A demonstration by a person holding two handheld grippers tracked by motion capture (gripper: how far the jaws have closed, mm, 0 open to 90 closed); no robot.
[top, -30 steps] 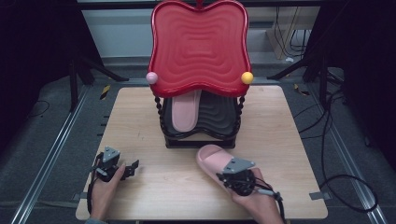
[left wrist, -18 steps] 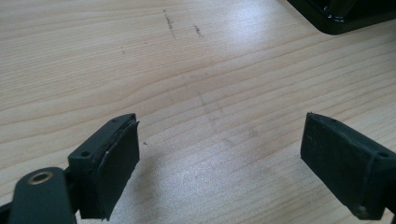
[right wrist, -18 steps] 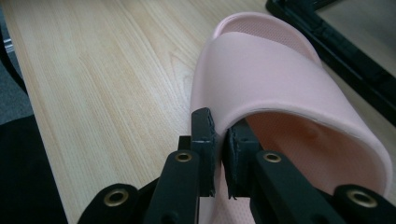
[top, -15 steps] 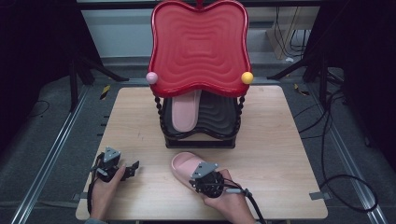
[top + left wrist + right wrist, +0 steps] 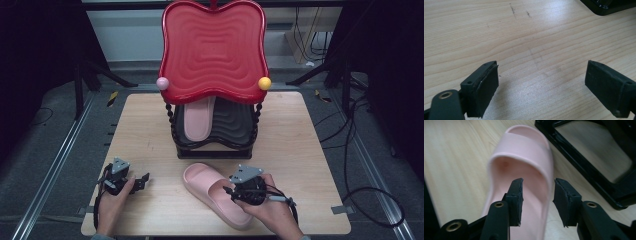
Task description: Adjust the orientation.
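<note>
A pink slipper [image 5: 202, 181] lies flat on the wooden table [image 5: 300, 150] in front of the rack, toe pointing up-left. My right gripper [image 5: 232, 190] hovers over its heel end. In the right gripper view the jaws [image 5: 537, 197] straddle the slipper's [image 5: 524, 150] right rim with a gap on both sides; they have just been opening and the pads do not press on it. My left gripper [image 5: 141, 181] rests at the front left, open over bare wood [image 5: 541, 87]. A second pink slipper [image 5: 197, 120] lies on the rack's lower shelf.
A black rack [image 5: 215, 150] with a wavy red top tray [image 5: 212, 50] stands at the table's middle back, with a pink ball [image 5: 162, 83] and a yellow ball [image 5: 264, 83] at its corners. Its base [image 5: 586, 165] is close to the right of the slipper. Cables trail on the floor at the right.
The right gripper slid the slipper leftward across the table front, then drew back a little to the right as its jaws spread apart. The left gripper stayed still.
</note>
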